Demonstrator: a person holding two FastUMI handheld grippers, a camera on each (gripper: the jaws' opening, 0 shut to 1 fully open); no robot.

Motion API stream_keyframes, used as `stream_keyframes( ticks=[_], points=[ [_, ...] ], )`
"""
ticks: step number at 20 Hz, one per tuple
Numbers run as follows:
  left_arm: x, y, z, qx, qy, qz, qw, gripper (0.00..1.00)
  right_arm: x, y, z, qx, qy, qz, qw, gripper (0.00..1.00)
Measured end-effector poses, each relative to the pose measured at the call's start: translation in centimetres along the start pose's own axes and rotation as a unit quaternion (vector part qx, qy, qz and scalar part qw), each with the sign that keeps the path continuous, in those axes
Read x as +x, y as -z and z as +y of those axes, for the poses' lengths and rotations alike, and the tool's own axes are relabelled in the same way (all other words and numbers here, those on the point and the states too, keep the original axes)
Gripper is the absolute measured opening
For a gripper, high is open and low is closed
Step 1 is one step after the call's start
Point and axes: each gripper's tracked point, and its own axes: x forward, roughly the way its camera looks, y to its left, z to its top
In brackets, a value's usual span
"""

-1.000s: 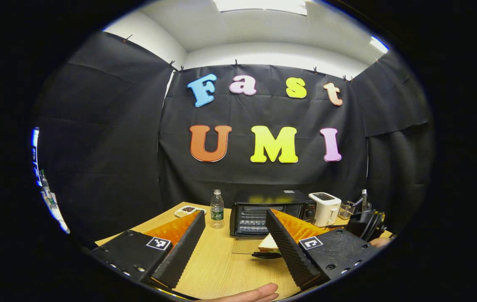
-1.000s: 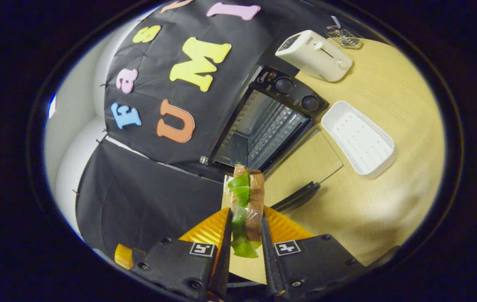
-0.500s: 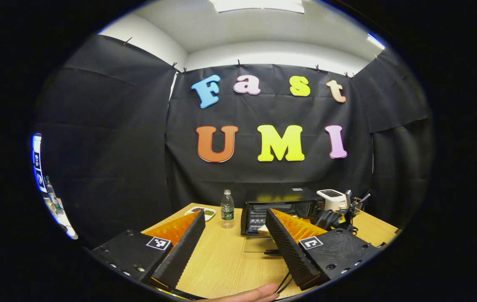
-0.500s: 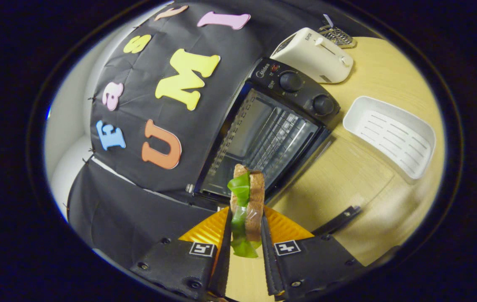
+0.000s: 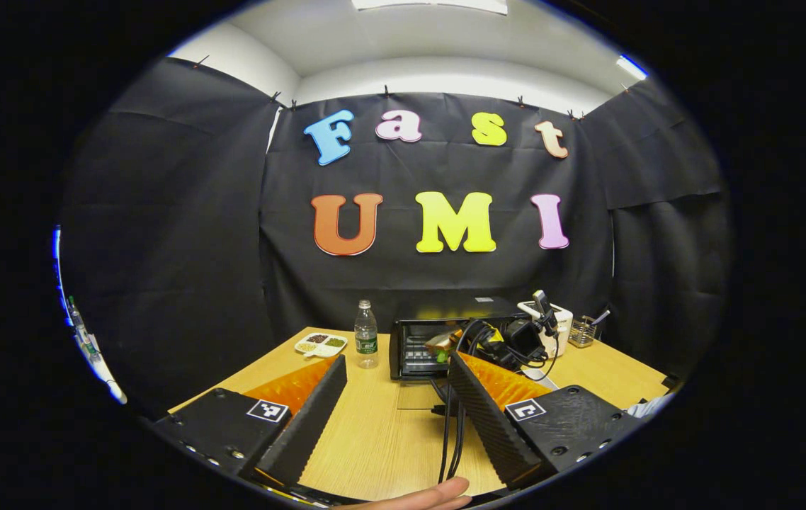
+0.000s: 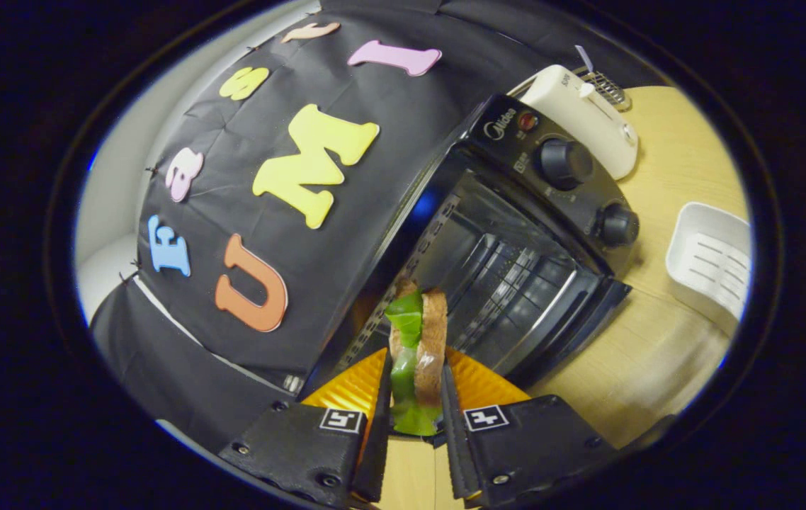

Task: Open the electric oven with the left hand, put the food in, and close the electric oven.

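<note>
The black electric oven stands at the table's far side, its glass door folded down flat. My left gripper hangs open well short of it, nothing between its fingers. Beyond it, the right gripper with trailing cables holds a sandwich at the oven's mouth. In the right gripper view, my right gripper is shut on the sandwich, brown bread with green lettuce, held on edge. It sits just before the open oven, whose wire rack lies straight ahead.
A water bottle and a small divided dish stand left of the oven. A white toaster is to the oven's right, with a white tray in front of it on the wooden table. A fingertip shows below.
The right gripper has carried the sandwich forward from above the open door to the oven's mouth. The left gripper stays open and back from the oven.
</note>
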Motion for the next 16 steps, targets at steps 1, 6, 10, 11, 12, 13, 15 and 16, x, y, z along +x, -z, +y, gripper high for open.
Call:
stream_keyframes(
  ticks=[1,6,10,11,12,13,15,16],
  points=[
    [0.0,0.0,0.0,0.003,0.001,-0.001,1.0,0.95,0.8,-0.6,-0.4,-0.004,0.004,-0.016,1.0,0.39],
    [0.3,0.2,0.0,0.003,0.0,0.0,1.0,0.95,3.5,-1.8,-2.4,0.0,0.03,-0.052,0.998,0.38],
    [0.6,1.2,-0.2,-0.01,0.01,0.016,1.0,0.95,3.9,-1.0,-3.1,-0.016,0.051,-0.053,0.997,0.4],
    [0.5,1.4,-0.5,-0.02,0.016,0.021,0.999,0.95,4.1,-0.6,-3.2,-0.02,0.054,-0.049,0.997,0.31],
    [0.5,1.4,-0.4,-0.027,0.02,0.021,0.999,0.95,4.1,-0.4,-3.1,-0.027,0.056,-0.047,0.997,0.31],
    [0.4,1.2,-0.1,-0.03,0.016,0.02,0.999,0.95,4.1,-0.4,-3.0,-0.034,0.057,-0.048,0.997,0.42],
    [0.4,1.1,1.0,-0.024,0.002,0.013,1.0,0.96,4.2,-0.5,-3.2,-0.049,0.06,-0.044,0.996,0.43],
    [0.3,1.0,1.3,-0.019,-0.003,0.011,1.0,0.96,4.2,-0.5,-3.4,-0.055,0.065,-0.041,0.996,0.36]
  ],
)
